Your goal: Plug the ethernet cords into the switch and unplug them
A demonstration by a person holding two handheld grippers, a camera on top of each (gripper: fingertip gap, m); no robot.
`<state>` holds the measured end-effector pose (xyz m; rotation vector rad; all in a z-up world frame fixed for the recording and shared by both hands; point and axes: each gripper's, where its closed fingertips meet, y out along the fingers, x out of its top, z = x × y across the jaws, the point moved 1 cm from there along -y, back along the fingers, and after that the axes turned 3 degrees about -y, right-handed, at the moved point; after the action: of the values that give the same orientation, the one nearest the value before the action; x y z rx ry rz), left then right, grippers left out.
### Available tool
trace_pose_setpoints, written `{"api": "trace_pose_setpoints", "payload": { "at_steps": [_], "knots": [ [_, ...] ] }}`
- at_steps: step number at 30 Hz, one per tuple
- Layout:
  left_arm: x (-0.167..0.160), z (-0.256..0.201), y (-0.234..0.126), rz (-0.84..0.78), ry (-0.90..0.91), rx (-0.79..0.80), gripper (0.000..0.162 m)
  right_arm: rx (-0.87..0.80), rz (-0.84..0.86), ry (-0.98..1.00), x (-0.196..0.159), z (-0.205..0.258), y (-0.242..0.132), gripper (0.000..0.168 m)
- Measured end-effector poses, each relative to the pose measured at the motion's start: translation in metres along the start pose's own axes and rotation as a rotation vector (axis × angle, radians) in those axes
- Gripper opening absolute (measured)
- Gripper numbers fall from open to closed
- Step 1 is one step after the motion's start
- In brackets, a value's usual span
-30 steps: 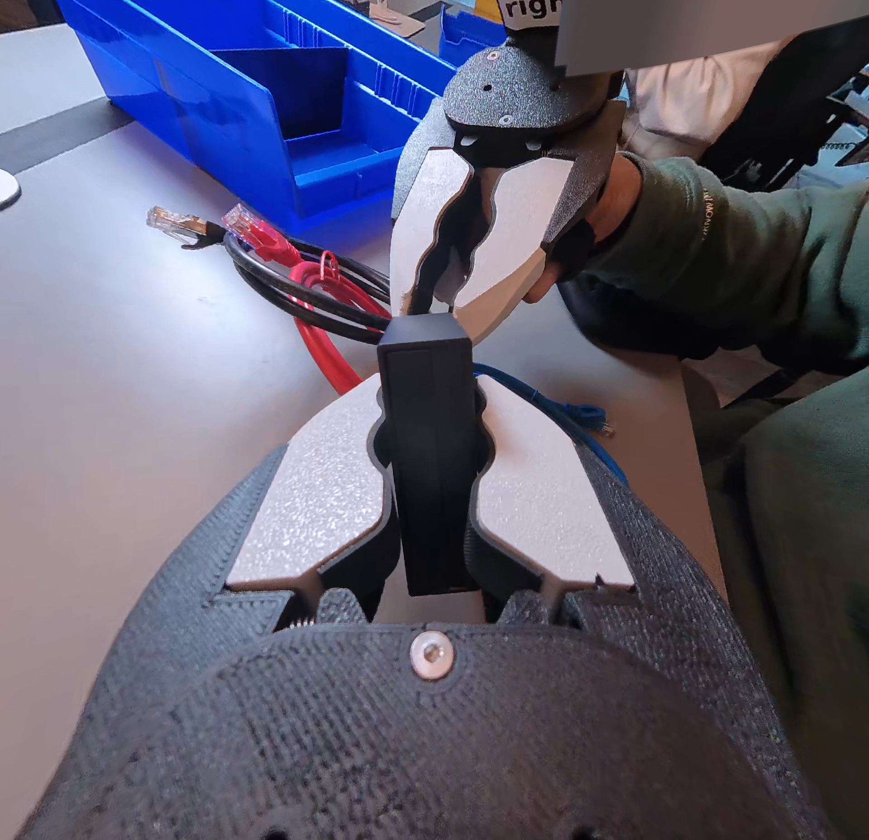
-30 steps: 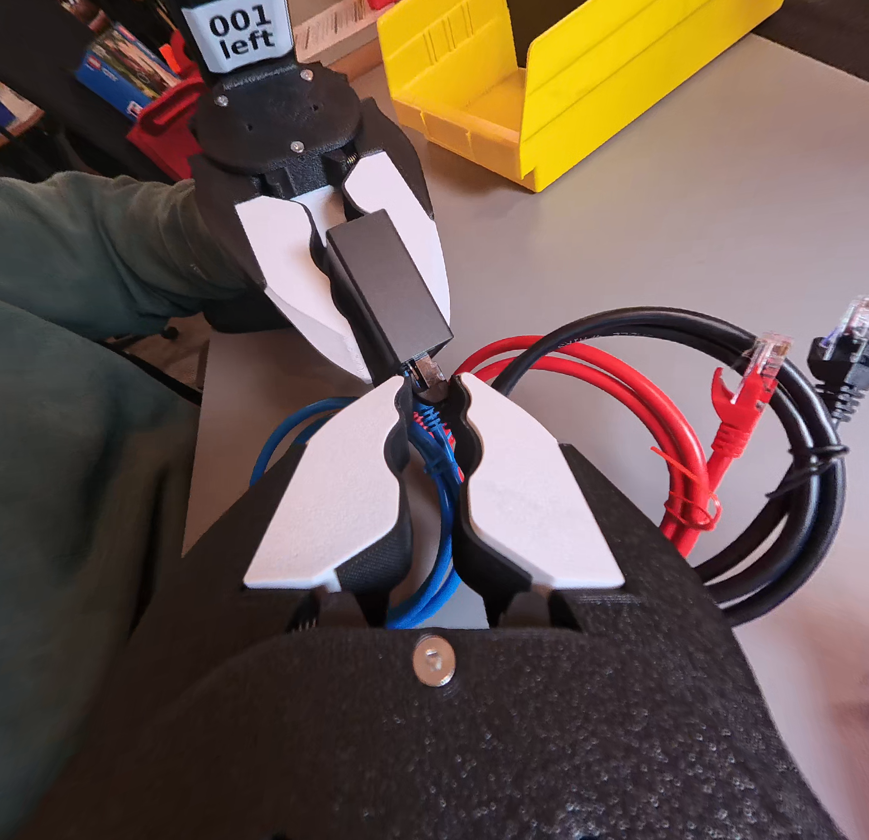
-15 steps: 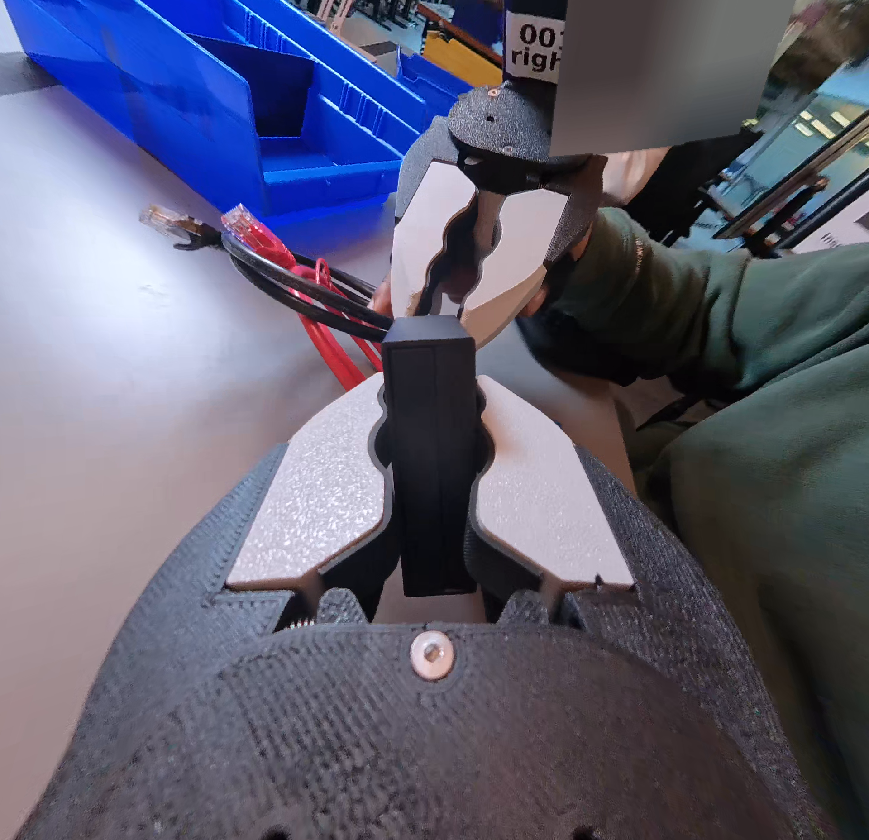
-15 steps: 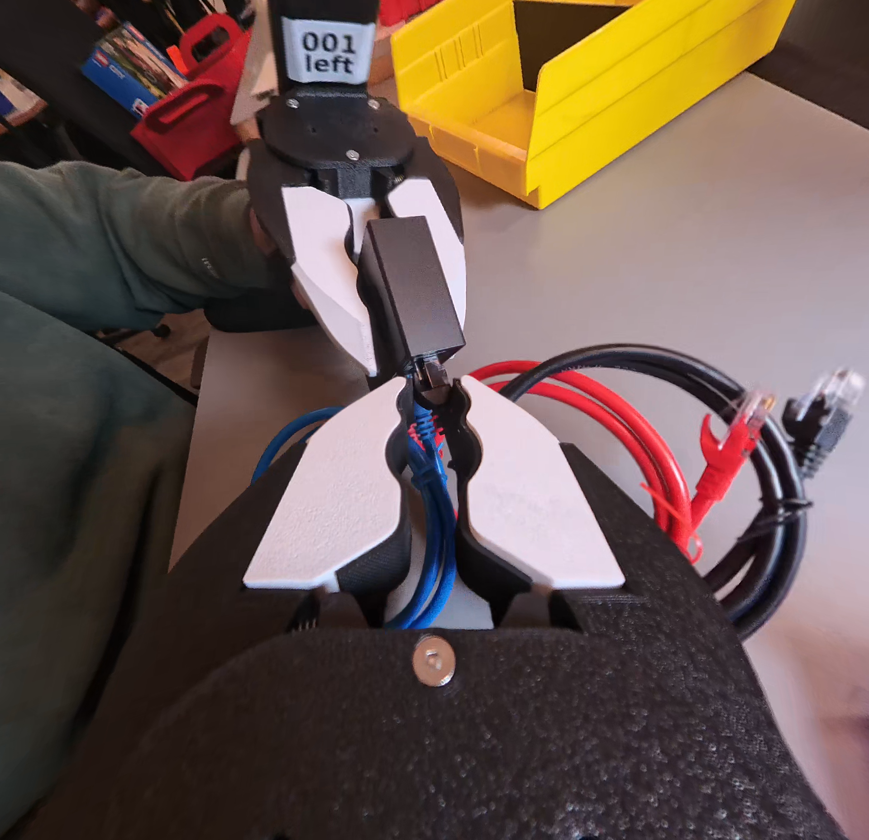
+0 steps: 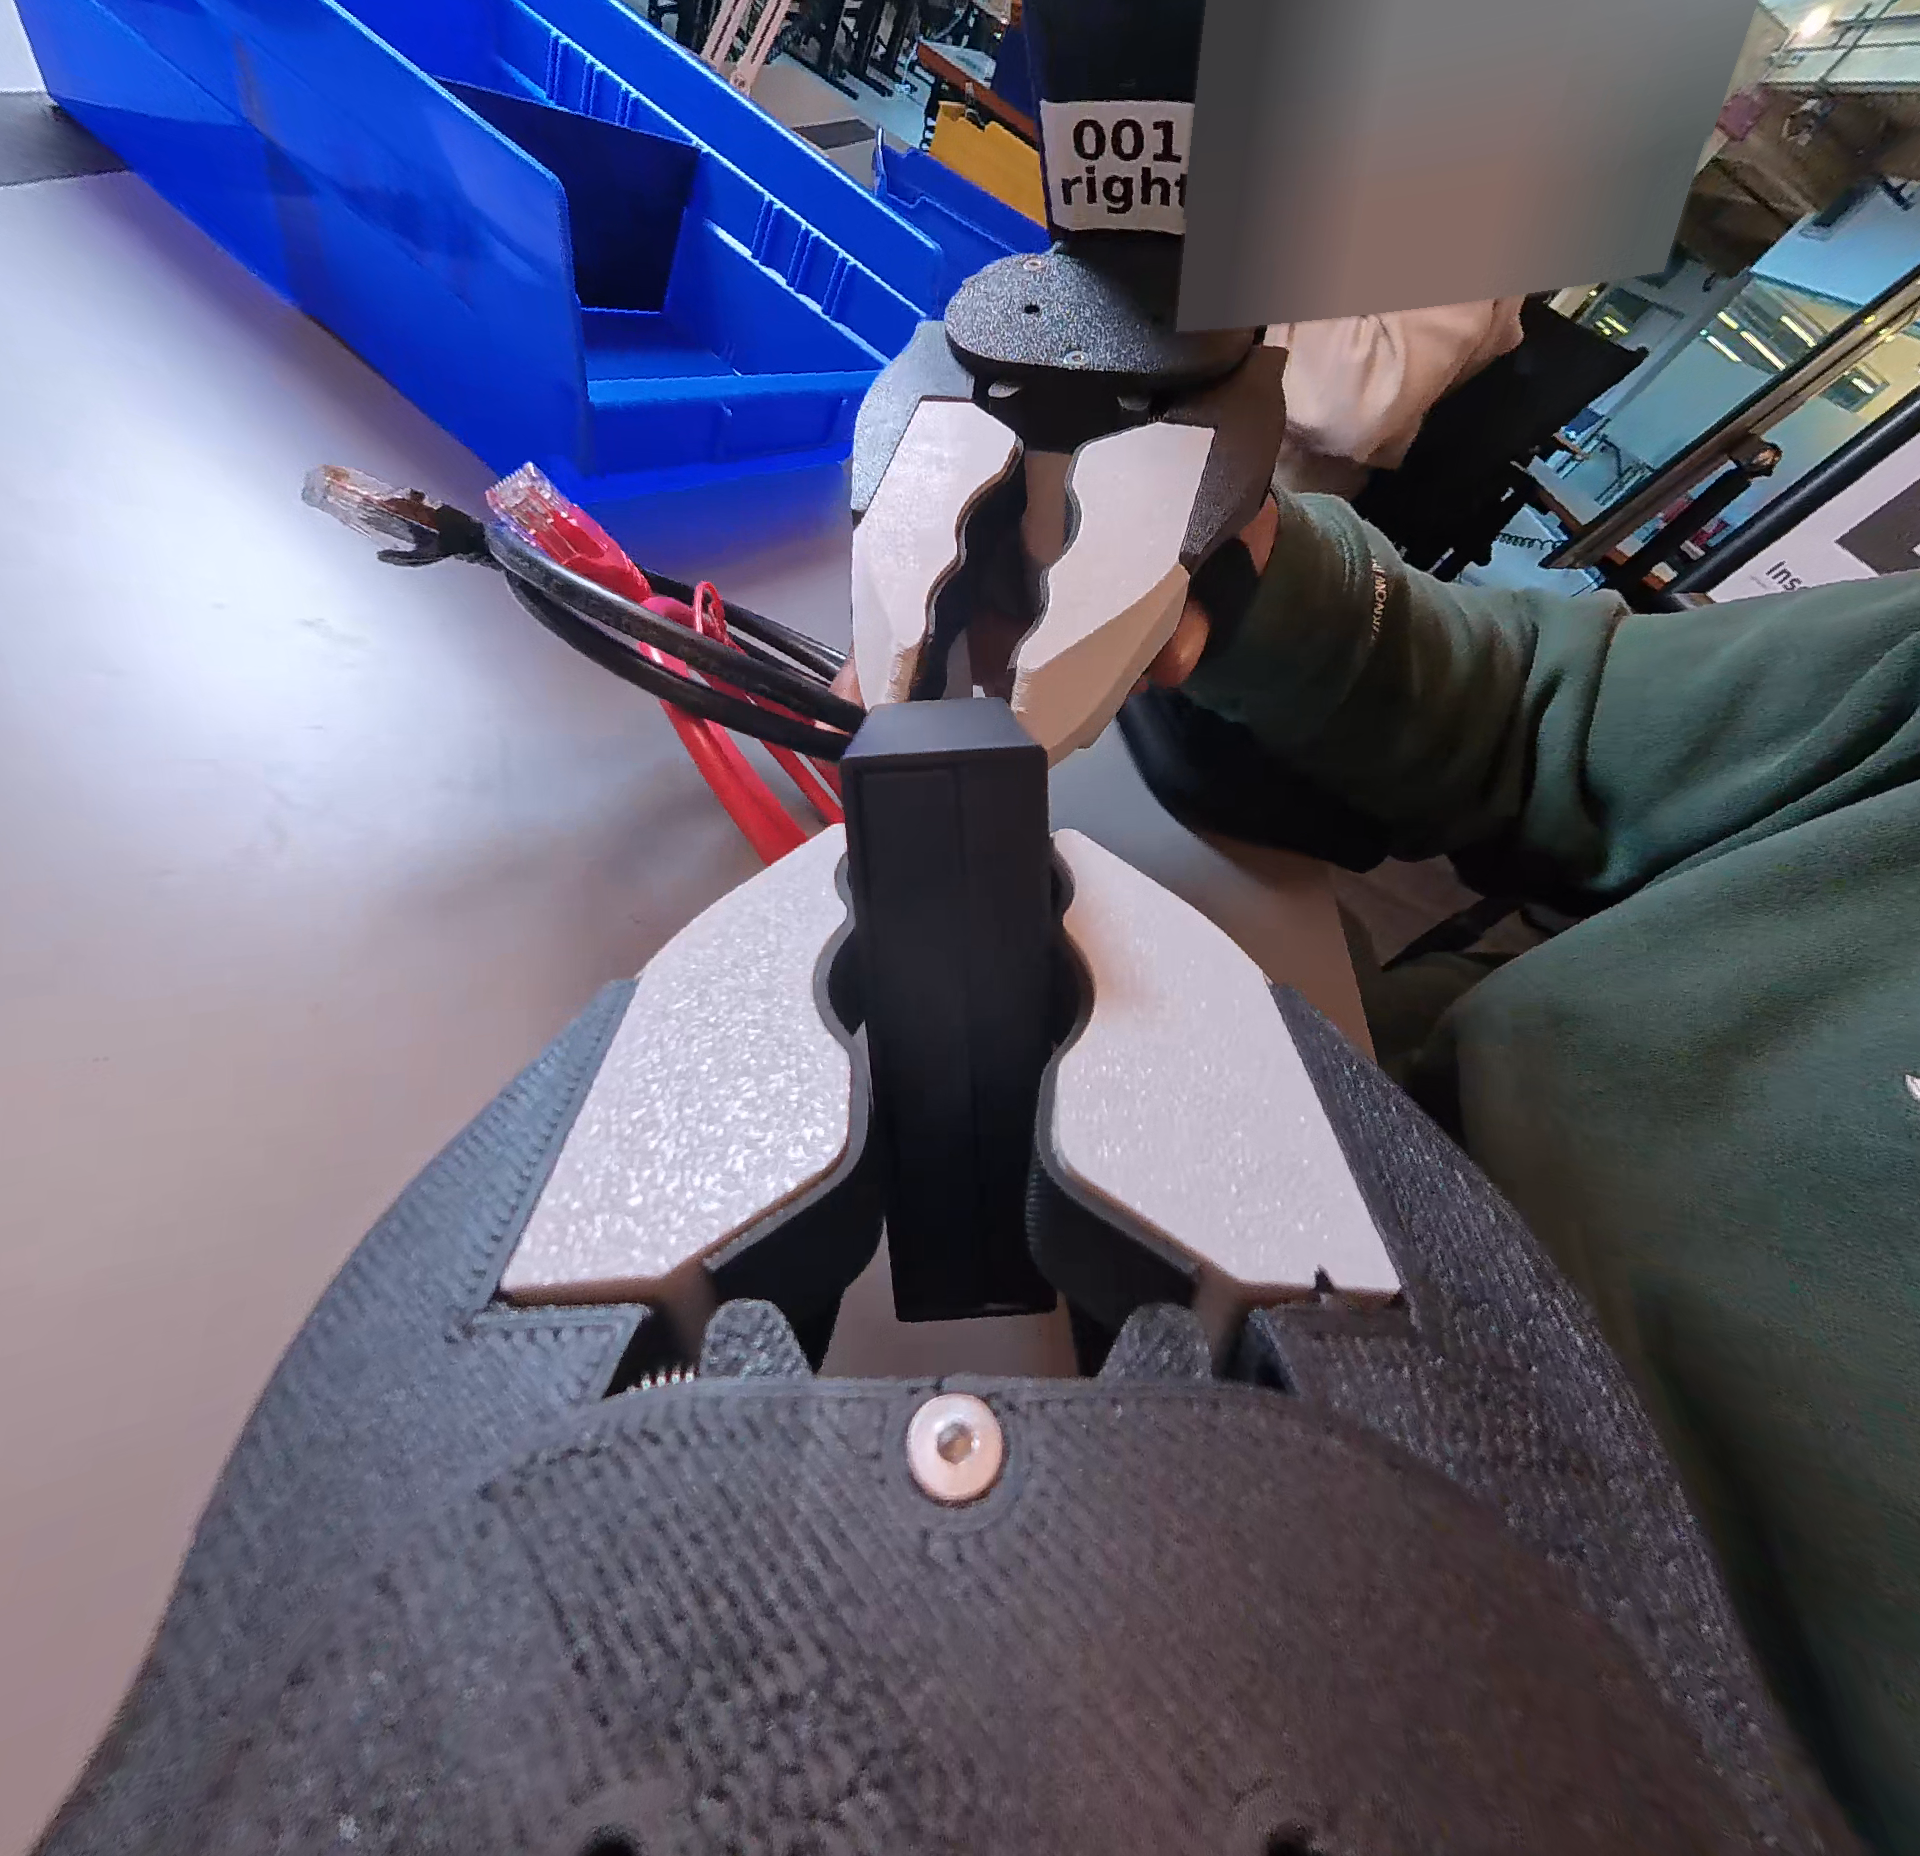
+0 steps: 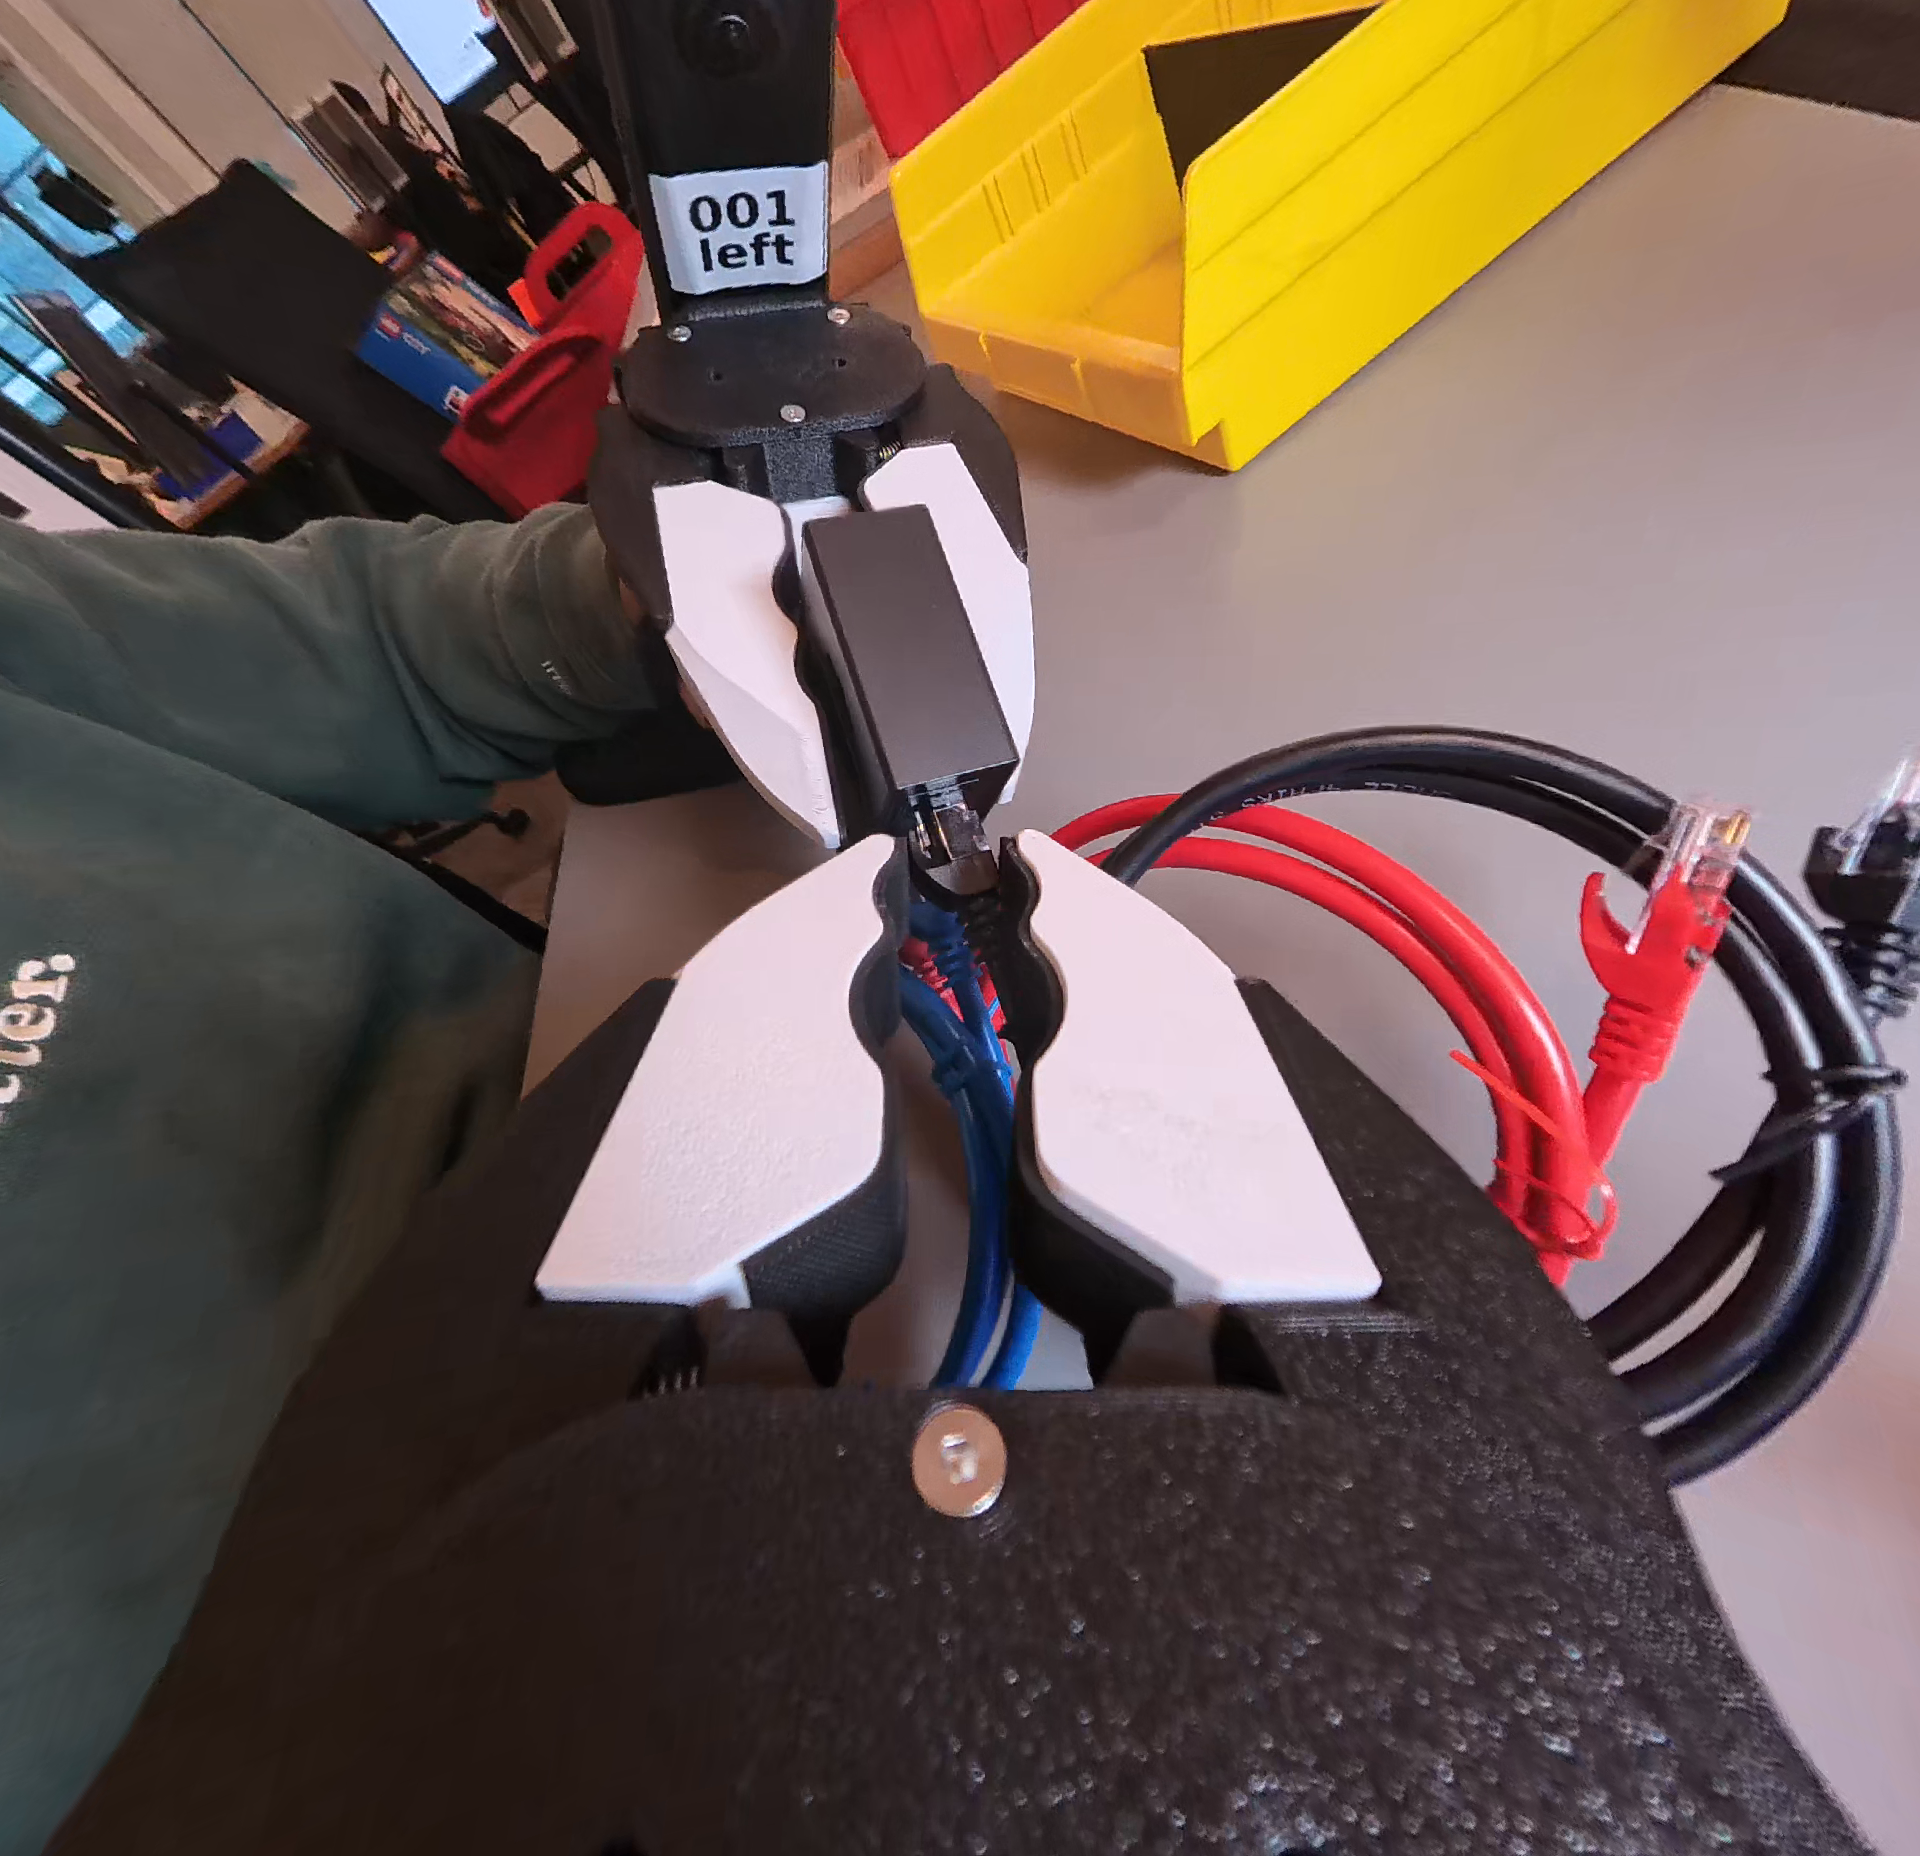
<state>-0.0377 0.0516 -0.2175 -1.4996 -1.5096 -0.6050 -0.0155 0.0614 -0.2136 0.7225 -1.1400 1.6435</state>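
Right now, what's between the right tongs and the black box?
A black plug on the black cord, pinched by the right tongs, bridges them at the switch, seen in the right wrist view.

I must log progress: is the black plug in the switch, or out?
In: the black plug enters the switch port, gripped by the right tool. Whether fully seated, cannot tell.

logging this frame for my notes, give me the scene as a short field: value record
left gripper: shut on the black switch, held off the table
right gripper: shut on a black plug at the switch's port end
plug seated: cannot tell
blue cord: runs back between the right jaws
loose cords: red cord and black cord coiled on the grey table
bins: yellow bin, blue bin
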Motion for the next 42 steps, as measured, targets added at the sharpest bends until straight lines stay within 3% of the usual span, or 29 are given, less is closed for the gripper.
{"api": "trace_pose_setpoints", "payload": {
  "at_steps": [4,7,14,15,16,17,18,21,27,36,42],
  "knots": [
    [0.0,0.001,-0.001,-0.001,0.02,0.033,0.031,-0.013,-0.014,0.058,0.001,-0.003,0.001,0.015],
    [0.001,0.005,-0.002,0.001,0.035,0.077,0.031,-0.117,0.019,0.009,0.002,-0.007,0.003,0.016],
    [0.007,0.002,-0.002,-0.022,0.133,0.157,0.031,-0.182,0.026,-0.05,0.005,-0.008,0.0,0.016],
    [0.01,-0.001,-0.005,-0.039,0.148,0.132,0.032,-0.285,0.052,-0.062,0.0,-0.022,-0.006,0.015],
    [0.026,-0.029,-0.011,-0.137,0.125,-0.033,0.031,-0.48,0.118,-0.146,-0.011,-0.051,-0.021,0.015],
    [0.035,-0.047,-0.014,-0.167,0.148,-0.082,0.031,-0.378,0.059,-0.06,-0.015,-0.045,-0.022,0.014],
    [0.036,-0.048,-0.013,-0.147,0.21,-0.014,0.031,-0.201,-0.072,0.005,-0.001,-0.015,-0.02,0.013],
    [0.037,-0.025,-0.025,-0.167,0.087,-0.03,0.031,-0.281,-0.04,-0.258,0.021,0.013,-0.024,0.013],
    [0.028,0.003,-0.037,-0.151,-0.072,-0.074,0.03,-0.312,-0.159,-0.235,0.048,-0.001,-0.081,0.014],
    [0.018,0.011,-0.027,-0.118,-0.144,-0.078,0.03,-0.657,0.054,-0.327,0.087,-0.072,-0.184,0.014],
    [0.014,0.016,-0.026,-0.118,-0.181,-0.077,0.03,-0.744,0.178,-0.039,0.068,-0.151,-0.197,0.014]
  ]
}}
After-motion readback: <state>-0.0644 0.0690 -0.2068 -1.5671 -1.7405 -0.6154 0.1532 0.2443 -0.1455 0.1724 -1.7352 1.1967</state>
